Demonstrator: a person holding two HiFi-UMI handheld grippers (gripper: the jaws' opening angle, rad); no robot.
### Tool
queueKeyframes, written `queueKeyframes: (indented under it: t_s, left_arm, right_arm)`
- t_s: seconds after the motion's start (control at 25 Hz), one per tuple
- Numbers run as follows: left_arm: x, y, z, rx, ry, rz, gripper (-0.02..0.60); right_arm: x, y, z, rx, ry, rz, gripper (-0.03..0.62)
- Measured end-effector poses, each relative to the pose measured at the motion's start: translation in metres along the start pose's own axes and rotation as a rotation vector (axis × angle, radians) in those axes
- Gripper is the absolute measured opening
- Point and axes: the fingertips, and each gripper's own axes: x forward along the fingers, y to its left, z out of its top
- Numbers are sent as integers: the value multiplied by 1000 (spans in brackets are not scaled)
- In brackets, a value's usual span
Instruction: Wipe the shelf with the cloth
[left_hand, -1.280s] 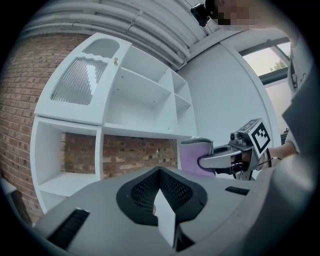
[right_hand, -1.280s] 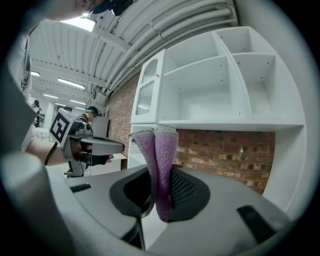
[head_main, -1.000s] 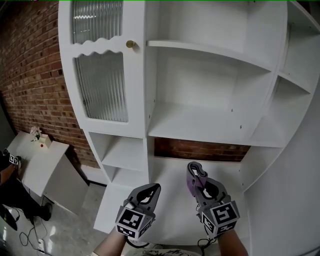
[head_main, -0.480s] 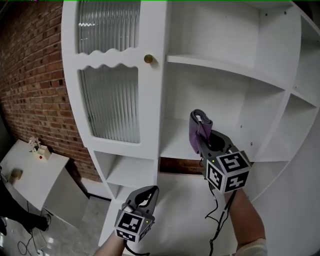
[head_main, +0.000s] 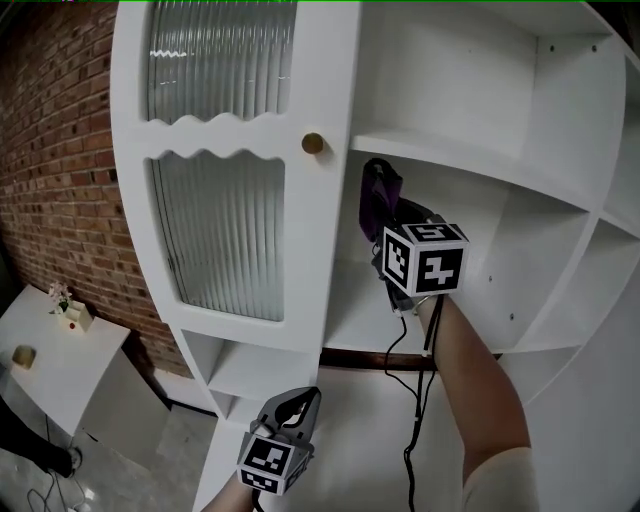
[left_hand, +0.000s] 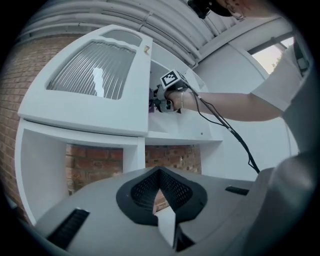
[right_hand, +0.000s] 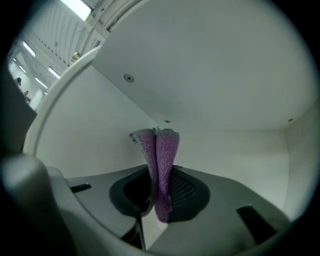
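Clenching cloth (head_main: 374, 196) in right gripper (head_main: 388, 214) beside left edge of shelf (head_main: 500, 180); left gripper (head_main: 292, 408) closed, empty. Might slip under wiping drag.

The white shelf (head_main: 470, 165) stands against a brick wall (head_main: 60, 150). A low white desk (head_main: 70, 365) beside it carries small flowers (head_main: 60, 298).
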Motion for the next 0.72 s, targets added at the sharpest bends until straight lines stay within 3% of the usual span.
queueKeyframes:
  t_s: [0.32, 0.52, 0.72]
  left_arm:
    - [12, 13, -7, 15, 0, 10, 12]
    - [14, 23, -10, 10, 6, 27, 14]
    - [18, 23, -12, 16, 18, 31, 14]
  right_arm:
    - [65, 1, 16, -14, 4, -50, 72]
    - [79, -6, 20, 14, -1, -66, 72]
    - [81, -24, 17, -33, -2, -114, 72]
